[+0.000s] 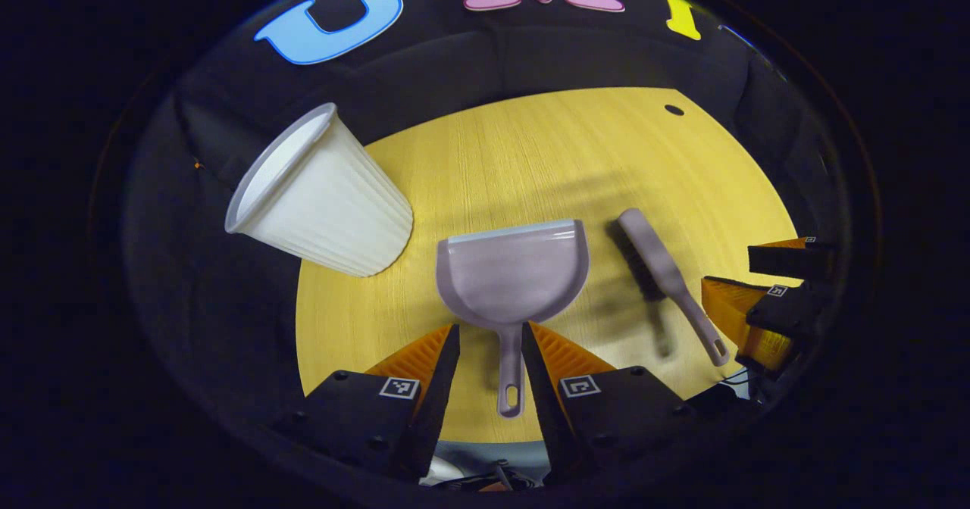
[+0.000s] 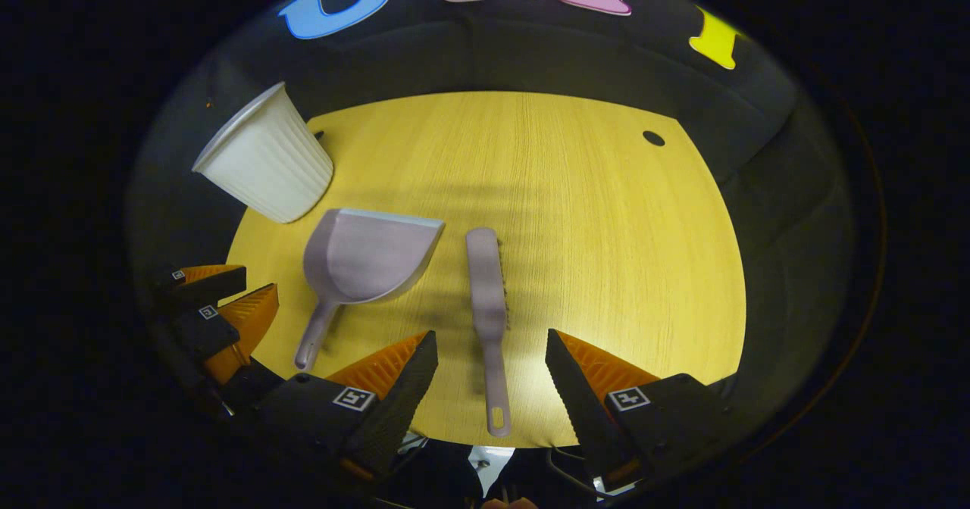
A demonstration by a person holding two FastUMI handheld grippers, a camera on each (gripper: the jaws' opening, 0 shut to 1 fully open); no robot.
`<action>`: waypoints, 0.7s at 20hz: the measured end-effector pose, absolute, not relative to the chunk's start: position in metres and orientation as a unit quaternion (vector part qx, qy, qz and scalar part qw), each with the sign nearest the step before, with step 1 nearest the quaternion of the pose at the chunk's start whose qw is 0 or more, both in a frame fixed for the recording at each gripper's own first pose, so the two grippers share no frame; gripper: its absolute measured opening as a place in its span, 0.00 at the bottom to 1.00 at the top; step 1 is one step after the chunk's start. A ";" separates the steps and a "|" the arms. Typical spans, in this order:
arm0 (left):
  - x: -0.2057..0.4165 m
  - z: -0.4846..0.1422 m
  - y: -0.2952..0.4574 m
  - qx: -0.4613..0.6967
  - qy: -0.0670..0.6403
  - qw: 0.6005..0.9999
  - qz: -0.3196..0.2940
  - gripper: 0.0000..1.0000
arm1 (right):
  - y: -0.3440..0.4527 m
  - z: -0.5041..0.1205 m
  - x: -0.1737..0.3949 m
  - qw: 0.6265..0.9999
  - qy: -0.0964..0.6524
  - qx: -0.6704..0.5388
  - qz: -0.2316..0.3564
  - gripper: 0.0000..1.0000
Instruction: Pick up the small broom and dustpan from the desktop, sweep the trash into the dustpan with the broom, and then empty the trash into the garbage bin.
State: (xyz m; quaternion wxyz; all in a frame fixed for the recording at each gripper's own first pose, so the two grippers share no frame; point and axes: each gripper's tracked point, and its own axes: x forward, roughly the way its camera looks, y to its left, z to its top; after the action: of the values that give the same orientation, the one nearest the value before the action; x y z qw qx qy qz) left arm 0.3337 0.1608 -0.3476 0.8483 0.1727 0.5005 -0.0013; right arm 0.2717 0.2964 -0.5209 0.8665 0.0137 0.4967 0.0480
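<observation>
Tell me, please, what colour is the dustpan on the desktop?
The dustpan is a pale greyish lilac, clearest in the left gripper view.

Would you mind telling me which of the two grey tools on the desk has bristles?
The broom, lying right of the dustpan in the right gripper view; bristles line its side, while the dustpan is a smooth scoop.

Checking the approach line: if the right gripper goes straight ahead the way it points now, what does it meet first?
Probably the small broom: its handle lies between the right gripper's open fingers, pointing back at it. Height above the desktop is unclear.
</observation>
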 end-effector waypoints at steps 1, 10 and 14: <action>0.332 -0.336 0.156 0.164 0.484 0.860 -0.007 0.51 | 0.295 -0.507 0.271 0.875 0.481 0.017 0.048 0.95; 0.287 -0.232 0.129 0.138 0.329 0.934 -0.032 0.46 | 0.281 -0.386 0.232 0.941 0.335 0.024 0.049 0.95; 0.255 -0.179 0.126 0.096 0.227 0.968 -0.056 0.51 | 0.264 -0.324 0.207 0.971 0.234 0.002 0.036 0.95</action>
State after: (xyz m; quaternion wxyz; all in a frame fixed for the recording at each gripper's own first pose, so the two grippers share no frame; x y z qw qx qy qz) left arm 0.2555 0.1262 -0.1793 0.9676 0.0961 0.2266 -0.0558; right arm 0.2069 0.2639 -0.3245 0.9715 0.0019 0.2344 0.0364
